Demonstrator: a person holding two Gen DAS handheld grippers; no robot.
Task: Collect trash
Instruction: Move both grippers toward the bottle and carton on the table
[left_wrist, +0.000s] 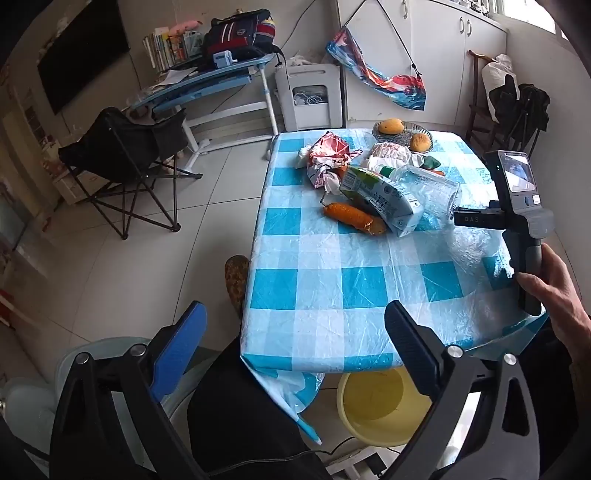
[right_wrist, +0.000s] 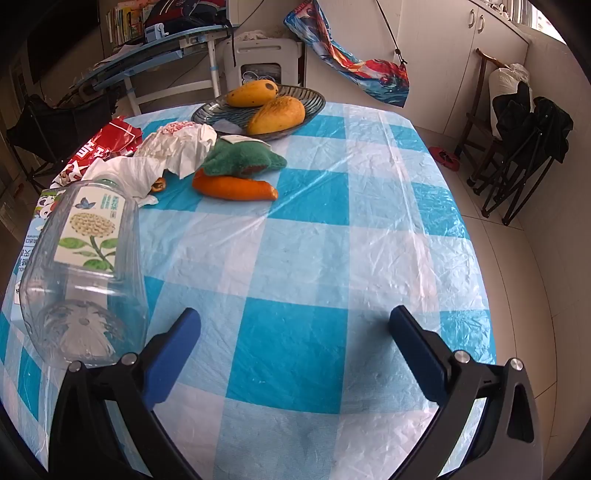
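- The left gripper (left_wrist: 295, 332) hangs over the near left corner of the table (left_wrist: 369, 288), its blue-padded fingers (left_wrist: 181, 343) spread wide with nothing between them.
- The right gripper (right_wrist: 295, 332) sits low over the checked blue and white tablecloth (right_wrist: 314, 229), fingers (right_wrist: 417, 354) likewise spread apart and holding nothing.
- From the left wrist view, a hand (left_wrist: 554, 291) grips the right tool's grey handle at the table's right edge.
- The trash lies bunched on the far half of the table: a clear plastic bottle (right_wrist: 85, 273) on its side, its base just beside the right gripper's left finger, not touching as far as I can tell.
- A green and white carton (left_wrist: 380, 199) lies tilted against the bottle, its near end resting over a carrot (left_wrist: 351, 218).
- A crumpled red and white wrapper (left_wrist: 328, 158) sits behind the carton, with crumpled white paper (right_wrist: 181, 147) beside it.
- A second carrot (right_wrist: 236, 188) lies in front of a green cloth lump (right_wrist: 243, 158), touching it.
- A dark glass plate (right_wrist: 295, 122) at the far edge holds two mangoes (right_wrist: 277, 114).
- A yellow bucket (left_wrist: 380, 402) stands on the floor under the table's near edge, below the left gripper.
- A folding chair (left_wrist: 125, 162) stands on the tiled floor, well apart from the table.
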